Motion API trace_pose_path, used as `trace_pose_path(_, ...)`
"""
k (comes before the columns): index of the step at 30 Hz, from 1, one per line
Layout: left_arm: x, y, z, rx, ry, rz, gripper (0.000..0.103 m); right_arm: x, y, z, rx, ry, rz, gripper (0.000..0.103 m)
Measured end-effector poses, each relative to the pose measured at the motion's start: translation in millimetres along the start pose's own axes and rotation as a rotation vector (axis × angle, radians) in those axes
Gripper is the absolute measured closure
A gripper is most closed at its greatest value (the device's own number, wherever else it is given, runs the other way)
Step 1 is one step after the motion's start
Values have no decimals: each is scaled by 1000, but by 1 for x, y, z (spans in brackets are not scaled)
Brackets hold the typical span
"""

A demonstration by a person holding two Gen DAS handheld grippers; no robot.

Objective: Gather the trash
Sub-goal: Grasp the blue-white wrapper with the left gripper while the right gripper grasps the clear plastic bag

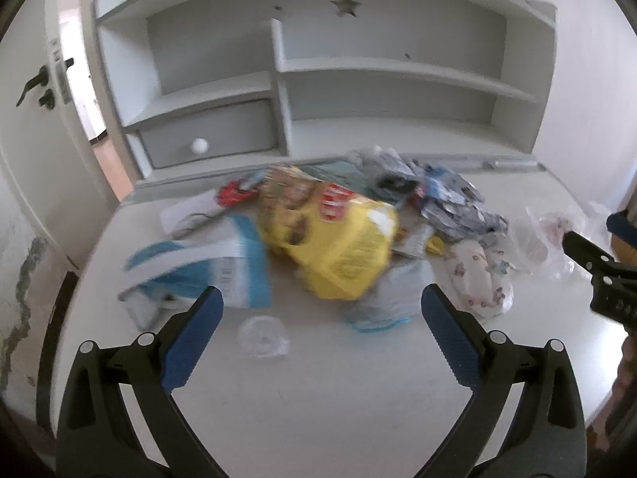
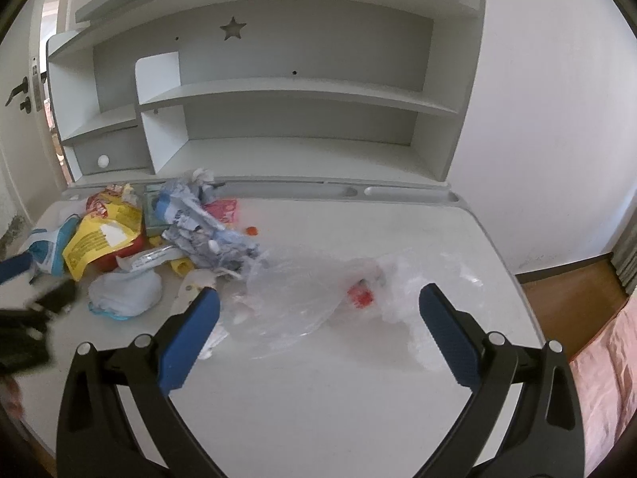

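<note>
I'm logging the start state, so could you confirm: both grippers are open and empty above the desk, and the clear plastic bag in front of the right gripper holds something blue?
One detail is wrong: the item inside the clear plastic bag is red, not blue, as the right wrist view shows. The rest holds: the left gripper and right gripper are both open and empty above the desk.

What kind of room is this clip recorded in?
Most likely a child's bedroom. A white desk strewn with wrappers carries a shelf hutch with a star cutout, beside a door, with pink bedding at the right edge.
</note>
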State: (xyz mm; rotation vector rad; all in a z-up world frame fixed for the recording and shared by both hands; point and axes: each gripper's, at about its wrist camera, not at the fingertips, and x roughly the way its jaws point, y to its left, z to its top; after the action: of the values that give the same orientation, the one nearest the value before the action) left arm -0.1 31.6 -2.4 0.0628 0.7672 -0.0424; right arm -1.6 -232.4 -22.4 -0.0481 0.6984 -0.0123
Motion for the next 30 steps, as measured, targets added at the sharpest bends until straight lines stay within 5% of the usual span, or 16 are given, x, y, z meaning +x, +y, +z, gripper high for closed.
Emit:
trace_pose_path(6,-4,83,-3,-44,19,115,6,7,-39,-14,79,70,121,6)
trace_pose_path(12,10,120,0,51,65,200,6,21,-36,-10,59,121,218,6)
trace_pose_path(19,39,117,19,149,98,153,6,53,-36,15,197,173,224,6)
trace_pose_path(24,60,109,24,218,155,44,6,75,-25,21,168,224,225,6)
trace_pose_path(30,82,91,31,327,191,46,7,89,-29,24,165,235,226,6)
